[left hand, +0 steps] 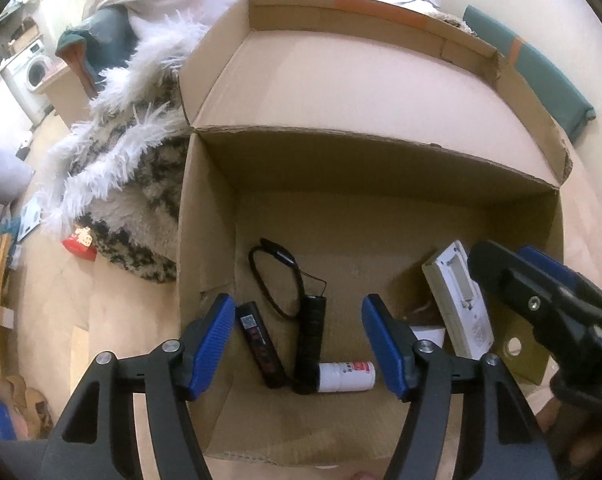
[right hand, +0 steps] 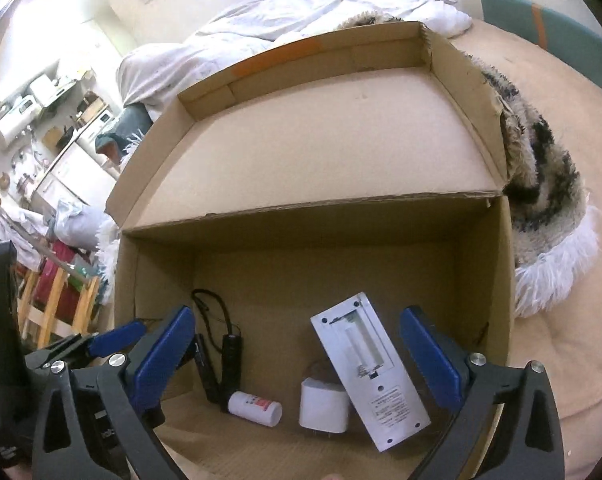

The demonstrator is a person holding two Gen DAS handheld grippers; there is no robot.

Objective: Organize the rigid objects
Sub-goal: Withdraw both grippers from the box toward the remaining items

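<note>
White hard plastic, the remote [right hand: 371, 376] leans tilted on a white block [right hand: 323, 402] inside the cardboard box [right hand: 505, 280]; probably light and slick, best pinched across its long edges by the right claw [right hand: 301, 360], spread empty around it

Home bedroom: bed [right hand: 301, 12], washing machine [left hand: 35, 70].

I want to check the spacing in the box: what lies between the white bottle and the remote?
A white plug adapter stands between the bottle and the remote, which leans on it; the right wrist view shows it best.
</note>
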